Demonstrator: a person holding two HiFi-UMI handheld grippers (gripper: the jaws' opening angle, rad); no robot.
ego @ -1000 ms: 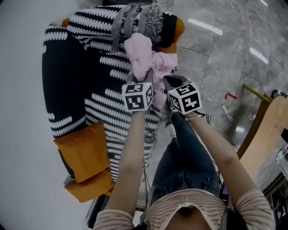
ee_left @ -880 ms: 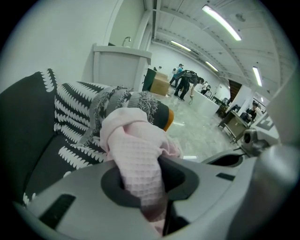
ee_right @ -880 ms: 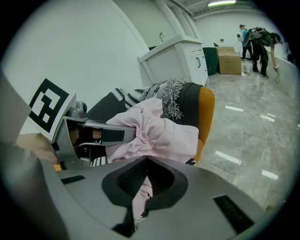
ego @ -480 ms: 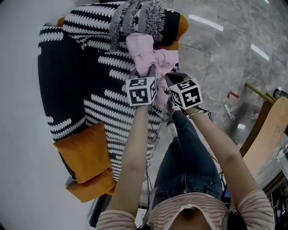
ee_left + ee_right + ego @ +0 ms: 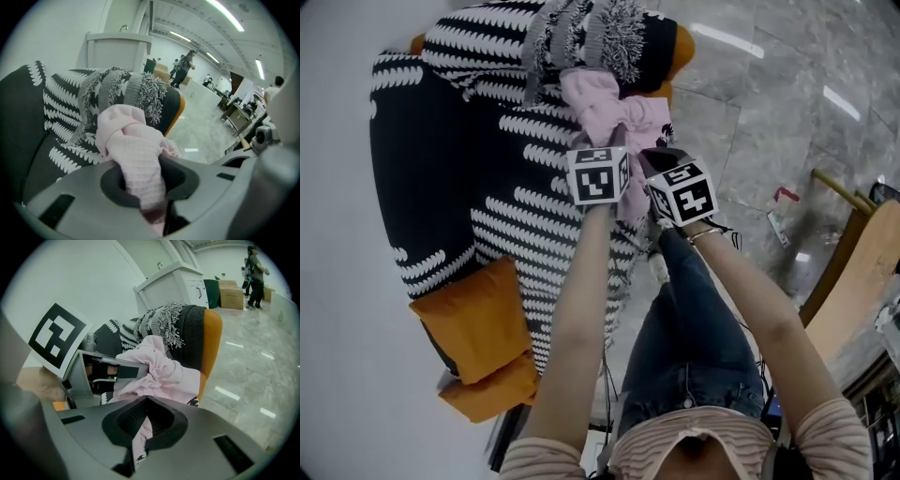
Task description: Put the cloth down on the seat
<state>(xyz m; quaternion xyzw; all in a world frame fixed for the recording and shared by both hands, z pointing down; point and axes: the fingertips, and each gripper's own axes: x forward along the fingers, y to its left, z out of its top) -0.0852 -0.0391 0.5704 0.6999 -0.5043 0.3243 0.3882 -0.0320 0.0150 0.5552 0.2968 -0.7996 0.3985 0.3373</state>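
Between my two grippers sits the pink cloth (image 5: 136,150), gathered into a soft, waffle-textured bundle over the far end of the seat (image 5: 516,216), right beside the grey fringed throw (image 5: 586,33) draped at the chair's top edge. Whether the bundle already rests on the seat or hangs just above it, I cannot tell. My left gripper (image 5: 150,187) is clamped on a thick fold of the cloth, its jaws held partly apart by the fabric pinched between them. My right gripper (image 5: 143,427) is closed on a thinner strip of the same cloth, which runs down through the narrow gap between its pads. From the head view the two grippers stand close together, side by side, both pointing steeply down toward the seat. A black-and-white patterned cover (image 5: 422,141) hides most of the orange armchair (image 5: 680,47), and an orange cushion (image 5: 473,323) lies at its near end. Grey marble floor (image 5: 769,103) spreads to the right.
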